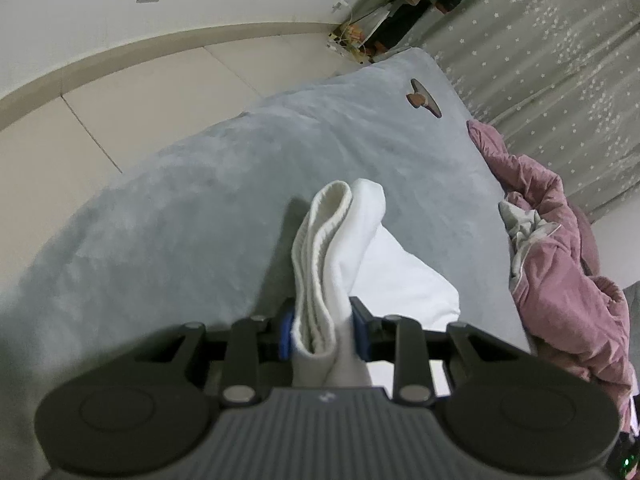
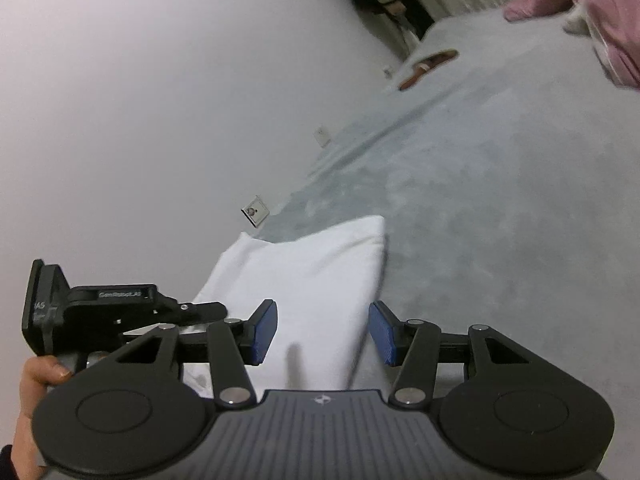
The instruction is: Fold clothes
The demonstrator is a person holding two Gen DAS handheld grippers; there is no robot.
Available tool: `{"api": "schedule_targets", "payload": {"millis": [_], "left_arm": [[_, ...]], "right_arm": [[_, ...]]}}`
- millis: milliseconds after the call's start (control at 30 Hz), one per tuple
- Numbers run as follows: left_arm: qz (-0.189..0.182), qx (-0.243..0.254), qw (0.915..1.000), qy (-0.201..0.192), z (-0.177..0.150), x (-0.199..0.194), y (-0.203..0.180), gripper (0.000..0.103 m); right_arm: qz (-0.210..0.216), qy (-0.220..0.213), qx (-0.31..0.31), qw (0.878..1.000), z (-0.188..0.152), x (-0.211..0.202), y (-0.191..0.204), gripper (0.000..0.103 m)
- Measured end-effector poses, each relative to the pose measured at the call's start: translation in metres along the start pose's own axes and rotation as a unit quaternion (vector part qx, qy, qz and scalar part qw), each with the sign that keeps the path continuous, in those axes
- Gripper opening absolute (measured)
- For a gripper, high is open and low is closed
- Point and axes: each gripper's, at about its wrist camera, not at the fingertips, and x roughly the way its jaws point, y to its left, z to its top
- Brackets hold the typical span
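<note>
A white garment (image 1: 344,248) lies on the grey-blue bed cover (image 1: 180,200). My left gripper (image 1: 323,330) is shut on a bunched, ribbed edge of it and lifts that edge off the bed. In the right wrist view the same white garment (image 2: 304,280) lies folded flat on the bed cover (image 2: 500,220). My right gripper (image 2: 323,332) is open and empty, its blue pads (image 2: 265,332) on either side of the garment, just above it. The left gripper body (image 2: 100,312) shows at the left, held by a hand (image 2: 36,384).
A crumpled pink quilted garment (image 1: 560,264) lies at the bed's right side; it also shows in the right wrist view (image 2: 584,8). A small brown object (image 1: 422,98) rests on the far part of the bed. A white wall (image 2: 140,100) and tiled floor (image 1: 80,128) border the bed.
</note>
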Motion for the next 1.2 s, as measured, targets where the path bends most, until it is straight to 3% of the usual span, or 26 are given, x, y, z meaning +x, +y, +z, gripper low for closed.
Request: {"api": "schedule_targets", "payload": {"millis": [300, 567, 1200], "left_arm": [[0.02, 0.023, 0.9995, -0.006, -0.004, -0.003, -0.003, 0.027], [0.03, 0.036, 0.9988, -0.01, -0.004, -0.006, -0.006, 0.027], [0.069, 0.091, 0.9932, -0.022, -0.013, -0.007, -0.022, 0.028]], "right_arm": [[0.027, 0.012, 0.046, 0.998, -0.006, 0.005, -0.021, 0.051], [0.043, 0.004, 0.102, 0.994, -0.001, 0.015, -0.036, 0.032], [0.045, -0.001, 0.115, 0.992, -0.003, 0.025, -0.035, 0.024]]}}
